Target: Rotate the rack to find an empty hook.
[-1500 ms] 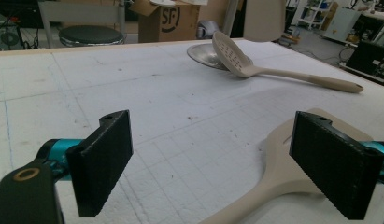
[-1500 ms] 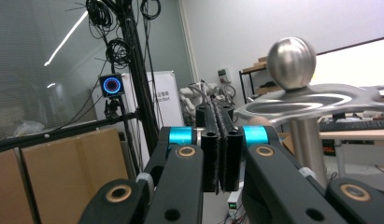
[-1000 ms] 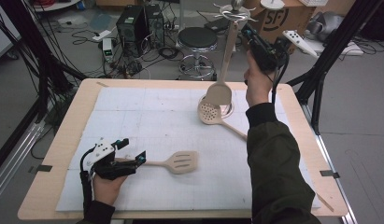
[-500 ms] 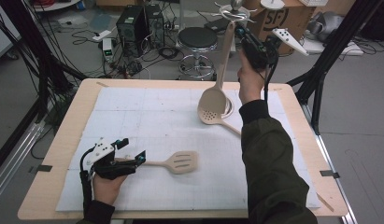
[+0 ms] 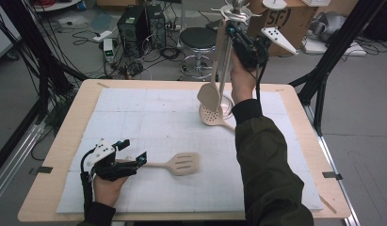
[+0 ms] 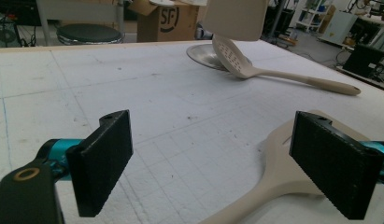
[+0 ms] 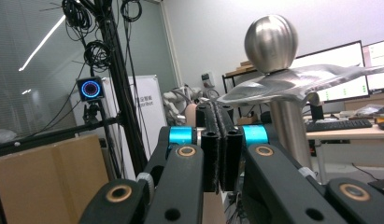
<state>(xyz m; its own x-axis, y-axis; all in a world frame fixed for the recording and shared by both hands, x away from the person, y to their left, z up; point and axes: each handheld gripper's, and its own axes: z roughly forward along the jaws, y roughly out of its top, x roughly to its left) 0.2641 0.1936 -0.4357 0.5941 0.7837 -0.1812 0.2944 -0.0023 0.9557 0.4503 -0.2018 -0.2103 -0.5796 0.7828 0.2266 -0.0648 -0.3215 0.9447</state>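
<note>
- The left gripper [image 5: 133, 151] is resting low at the near left of the table, its jaws standing wide apart, the left hand [image 5: 108, 181] gripping it from behind.
- The right gripper [image 5: 231, 29] is being held high beyond the far edge, jaws pressed tight on the handle of a spatula [image 5: 214, 75].
- The right forearm, in a dark green sleeve [image 5: 266, 169], is reaching forward and upward.
</note>
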